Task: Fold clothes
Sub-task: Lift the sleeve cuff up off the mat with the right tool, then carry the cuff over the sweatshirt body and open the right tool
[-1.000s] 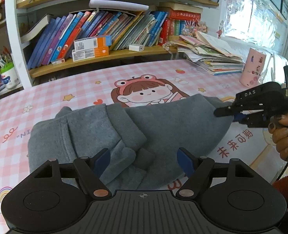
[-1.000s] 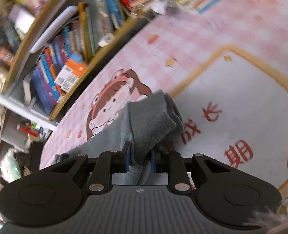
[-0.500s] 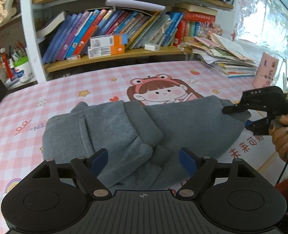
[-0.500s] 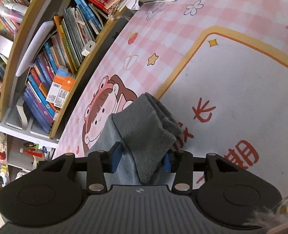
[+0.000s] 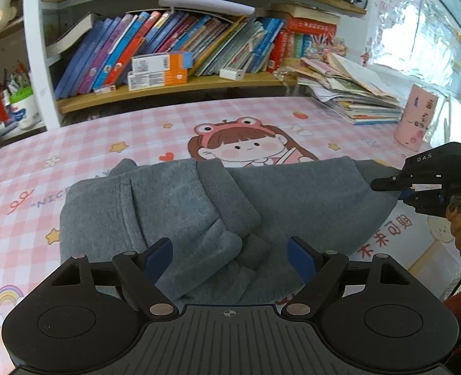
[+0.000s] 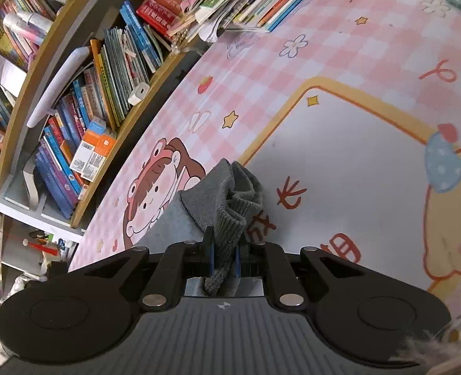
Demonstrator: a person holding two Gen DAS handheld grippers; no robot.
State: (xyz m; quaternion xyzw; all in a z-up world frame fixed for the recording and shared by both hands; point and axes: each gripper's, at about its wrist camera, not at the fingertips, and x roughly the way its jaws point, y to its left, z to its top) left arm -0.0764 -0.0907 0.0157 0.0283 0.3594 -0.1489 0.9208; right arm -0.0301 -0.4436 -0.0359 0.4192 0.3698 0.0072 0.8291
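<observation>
Now the right claw (image 6: pixel 223 257) has apparently reclamped the grey garment's (image 5: pixel 293 200) hem.

The sweater (image 5: pixel 180 206) lies on the table mat (image 5: pixel 74 156), before the bookshelf (image 5: pixel 167 90). Right of the sweater and farther back, a stack of magazines (image 5: pixel 352 100) rests, with a cup (image 5: pixel 416 125) just right of it.

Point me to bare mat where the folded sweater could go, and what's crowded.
Bare mat lies between the grey sweater and the bookshelf, and on the white panel right of the cuff held by the right gripper. Crowded: the far right corner, with the paper stack and pink cup.
</observation>
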